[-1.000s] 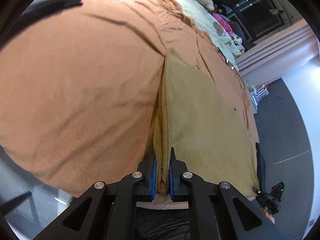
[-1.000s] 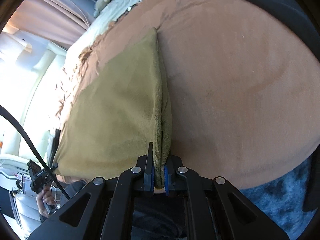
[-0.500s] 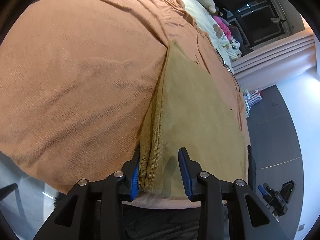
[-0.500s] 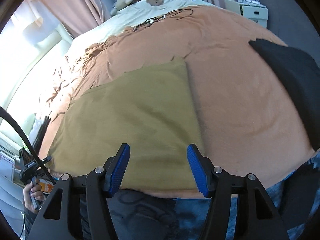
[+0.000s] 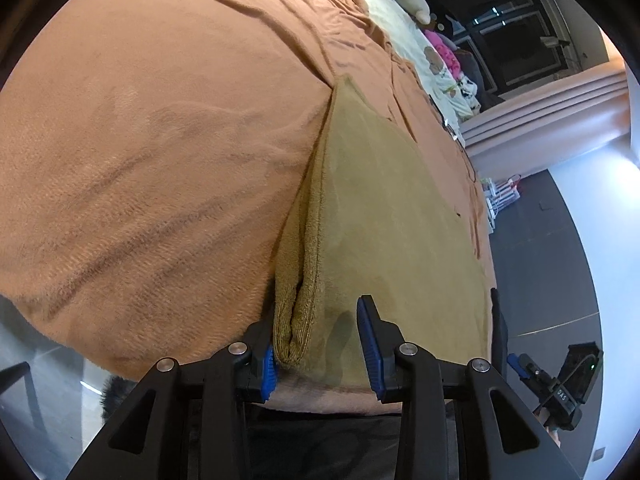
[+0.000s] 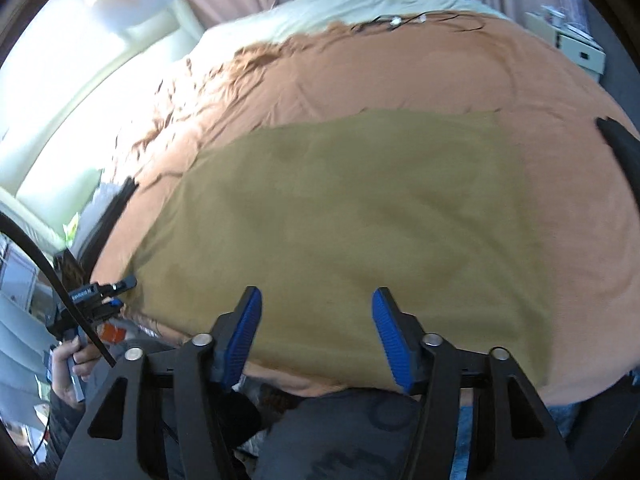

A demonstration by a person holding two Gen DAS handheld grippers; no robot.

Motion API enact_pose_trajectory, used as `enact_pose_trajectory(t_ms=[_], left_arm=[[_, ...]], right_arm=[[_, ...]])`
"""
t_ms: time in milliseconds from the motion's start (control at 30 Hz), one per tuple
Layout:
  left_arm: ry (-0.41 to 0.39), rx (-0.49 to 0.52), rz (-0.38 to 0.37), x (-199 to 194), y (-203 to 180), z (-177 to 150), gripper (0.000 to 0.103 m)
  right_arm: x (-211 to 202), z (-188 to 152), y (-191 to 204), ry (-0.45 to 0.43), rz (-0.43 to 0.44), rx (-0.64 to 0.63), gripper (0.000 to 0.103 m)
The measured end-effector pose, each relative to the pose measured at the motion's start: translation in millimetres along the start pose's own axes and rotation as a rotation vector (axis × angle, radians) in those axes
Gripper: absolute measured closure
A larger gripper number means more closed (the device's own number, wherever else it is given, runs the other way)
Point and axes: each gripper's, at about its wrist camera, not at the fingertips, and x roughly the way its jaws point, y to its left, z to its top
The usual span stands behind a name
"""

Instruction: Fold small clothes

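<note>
An olive-yellow cloth lies folded flat on the orange-brown blanket of a bed. Its doubled left edge runs toward my left gripper, which is open. The edge's near end rests against the left pad, and the right pad stands well off it. In the right wrist view the same cloth spreads wide below my right gripper. That gripper hovers above the cloth's near edge. Its jaws are closing with nothing between them.
A black garment lies at the blanket's right edge. A cream sheet with soft toys and a dark cable covers the bed's far end. White drawers stand beside the bed, with dark floor beyond it.
Both grippers have opened and let go of the cloth's folded edges. The right one rose, rolled and swung over the cloth's middle. The left one stayed at its edge.
</note>
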Motion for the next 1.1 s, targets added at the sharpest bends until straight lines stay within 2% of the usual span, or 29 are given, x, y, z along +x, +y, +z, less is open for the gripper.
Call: enact_pose_trajectory(t_ms=[67,200,367,667,1100], left_arm=[[-0.020,-0.010,0.012,-1.6,4.7,1.1,0.067],[-0.030,-0.021,-0.005,-2.0,8.4,1.2,0.067],[-0.046,-0.028,-0.008,0.5,10.3,-3.2,0.067],[-0.073,-0.099,-0.030,-2.0,16.7,-8.7,0.067],[-0.100,-0.237,-0.058,-8.4,26.5,-14.5,0.067]], right_arm=[[18.1,10.7,4.7,0.035,-0.003,-0.004,0.064],[51.2,36.7,20.8,0.090,-0.028,-0.021,0.071],[94.5,55.5,38.4,0.172,-0.044,-0.038,0.085],[168.8,88.0,53.2,0.240,-0.120,-0.090,0.087],[222.3,143.7,48.9,0.180,-0.189,-0.047,0.096]])
